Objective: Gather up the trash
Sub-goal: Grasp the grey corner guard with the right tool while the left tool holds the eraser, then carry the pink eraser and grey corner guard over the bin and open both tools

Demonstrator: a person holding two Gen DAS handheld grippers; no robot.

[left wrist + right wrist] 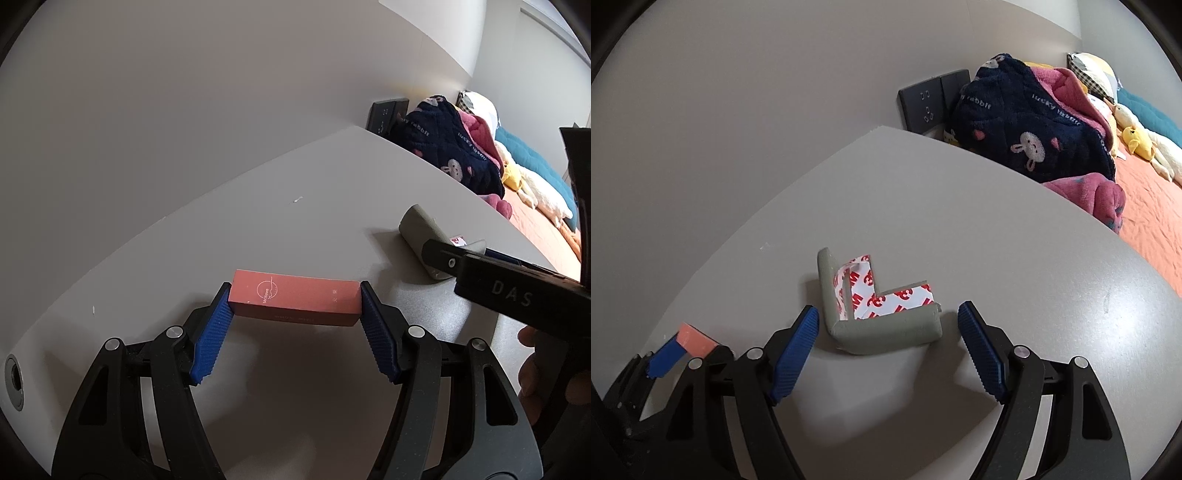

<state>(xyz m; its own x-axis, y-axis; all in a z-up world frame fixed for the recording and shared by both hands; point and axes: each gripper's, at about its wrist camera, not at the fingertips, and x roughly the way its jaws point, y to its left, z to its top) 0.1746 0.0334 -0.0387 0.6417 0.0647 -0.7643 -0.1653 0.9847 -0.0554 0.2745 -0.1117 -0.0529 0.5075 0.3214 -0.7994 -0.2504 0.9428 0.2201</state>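
Left tool [294, 301] has its two blue pads pressed on the short ends of a salmon-pink box [293, 302], so it's clamped on it lengthwise, with the box's long axis running straight across between the fingers. Whether the box is a bit off the counter [258, 221] or sitting on it is hard to call from here, though the shadow under it suggests it's slightly raised. Right tool [886, 325] is the one that matters for what's probably next: it's spread wide and holding nothing, and the grey L-shaped foam corner guard [882, 328] lies directly ahead of it on the counter, between the two blue pads but not touching either one as far as the right wrist view shows. The bend of the L points toward the left pad, one leg runs across toward the right pad, and the other leg runs away from the camera, with the red-and-white adhesive backing facing up on the inside. So the near leg's long axis is roughly in line with the closing direction, same as the box in the other hand, meaning the pads would likely squeeze it end to end. Foam will probably squash a bit. The right hand is clearly the nearer one, and the left is already busy. Bedding and a wall socket sit beyond the counter's far edge.
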